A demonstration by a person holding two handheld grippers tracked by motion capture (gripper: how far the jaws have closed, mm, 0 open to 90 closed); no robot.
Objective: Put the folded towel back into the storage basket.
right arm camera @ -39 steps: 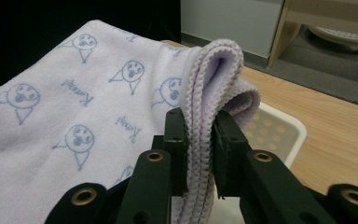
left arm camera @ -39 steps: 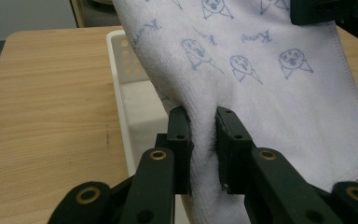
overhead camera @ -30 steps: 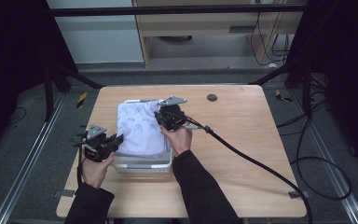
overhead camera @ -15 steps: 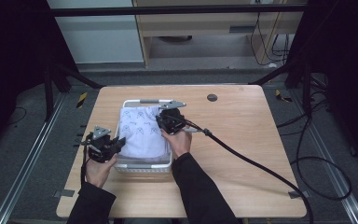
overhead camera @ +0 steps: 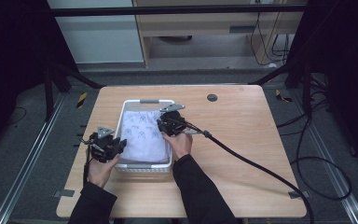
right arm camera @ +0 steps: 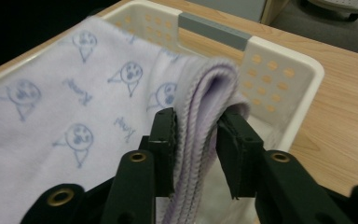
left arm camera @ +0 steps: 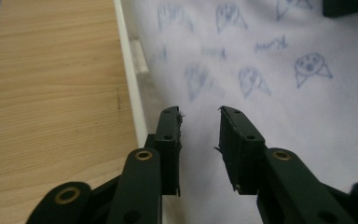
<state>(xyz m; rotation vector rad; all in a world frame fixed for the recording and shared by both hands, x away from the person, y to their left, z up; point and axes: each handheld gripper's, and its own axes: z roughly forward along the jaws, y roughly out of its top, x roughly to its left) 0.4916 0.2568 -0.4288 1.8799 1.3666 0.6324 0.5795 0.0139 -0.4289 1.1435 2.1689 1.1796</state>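
A lavender cloth (overhead camera: 144, 135) printed with small blue faces lies in a white basket (overhead camera: 142, 166) on the wooden table. My left gripper (overhead camera: 119, 147) is at the basket's left rim (left arm camera: 129, 88). Its jaws have just been opening and the left gripper (left arm camera: 199, 112) stands open over the cloth (left arm camera: 261, 60), nothing between the pads. My right gripper (overhead camera: 161, 126) is over the basket's right side. Its jaws have just been opening too. The right gripper (right arm camera: 196, 116) still has the cloth's thick folded edge (right arm camera: 205, 93) loosely between its parted jaws.
The basket has a grey handle (right arm camera: 214, 28) on its far wall and perforated sides. A black cable (overhead camera: 256, 163) trails right from my right gripper across the table (overhead camera: 242, 121). A small dark disc (overhead camera: 211, 97) sits near the table's far edge.
Both grippers' jaws have parted. The right gripper has sunk slightly toward the basket, and the cloth has settled lower in it. The left hand has stayed in place.
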